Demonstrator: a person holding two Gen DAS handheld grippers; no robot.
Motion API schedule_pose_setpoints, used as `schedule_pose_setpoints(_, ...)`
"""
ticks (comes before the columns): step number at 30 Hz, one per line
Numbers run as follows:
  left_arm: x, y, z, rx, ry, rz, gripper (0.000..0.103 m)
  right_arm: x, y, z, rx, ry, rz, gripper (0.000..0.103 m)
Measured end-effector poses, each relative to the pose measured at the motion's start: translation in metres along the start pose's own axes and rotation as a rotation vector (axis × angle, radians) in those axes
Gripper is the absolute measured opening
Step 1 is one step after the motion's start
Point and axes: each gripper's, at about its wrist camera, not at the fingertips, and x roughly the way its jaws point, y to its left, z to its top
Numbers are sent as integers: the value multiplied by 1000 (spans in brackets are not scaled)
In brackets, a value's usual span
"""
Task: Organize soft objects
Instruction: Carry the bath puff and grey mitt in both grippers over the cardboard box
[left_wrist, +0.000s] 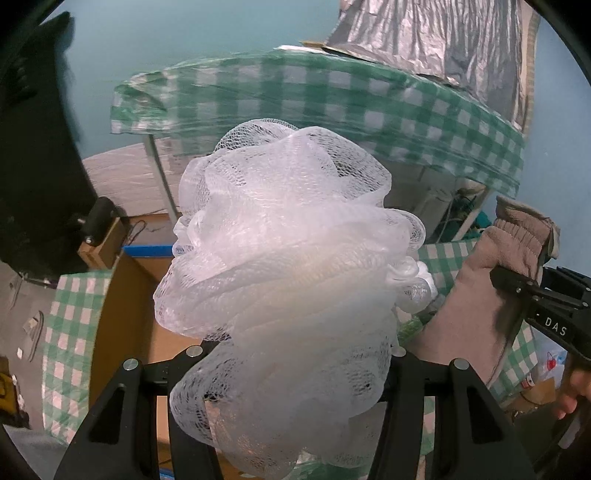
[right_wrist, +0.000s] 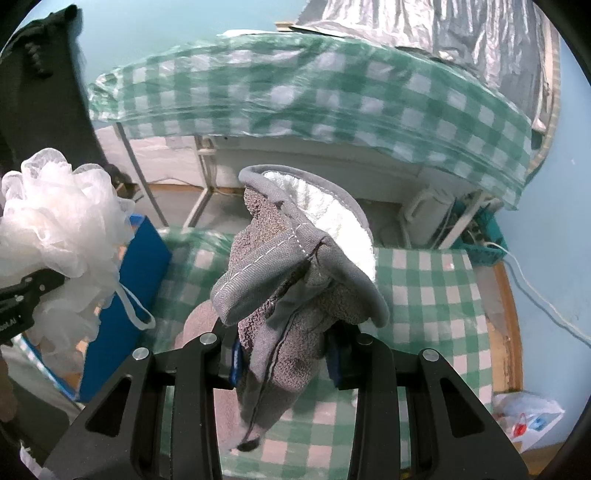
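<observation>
Above checked table (right_wrist: 424, 280), mitt (right_wrist: 291, 273) aloft

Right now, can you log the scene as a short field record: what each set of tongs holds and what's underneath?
left tongs: shut on white mesh bath pouf, held up in the air
right tongs: shut on grey oven mitt, white lining showing
below: green checked cloth
left of cloth: blue-sided cardboard box
background: second checked-cloth table
</observation>
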Motion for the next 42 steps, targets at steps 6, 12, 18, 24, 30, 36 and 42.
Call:
schedule_pose_setpoints(6,-7,18,-5,-21,-8,28,55,-2,22,10,-18,-11,27,33)
schedule_pose_setpoints(12,-12,38,-8,-54,-11,52,55,-9,47,19,-39,-24,62,33)
schedule_pose_setpoints(18,-15,55,-12,-69,-17,88,55,-12,75,27,-72,-32,92,33)
schedule_pose_setpoints(24,-15,77,-16,-101,-11,108,54,-9,106,32,-112,-30,110,33)
schedule_pose_setpoints(30,-18,101,-20,-137,-15,138,54,-2,136,38,-153,-20,125,32)
schedule_pose_setpoints(36,-17,127,-27,-177,-2,154,54,7,161,42,-180,-2,145,32)
schedule_pose_setpoints(42,-11,146,-38,-203,18,177,53,19,192,40,-222,27,167,32)
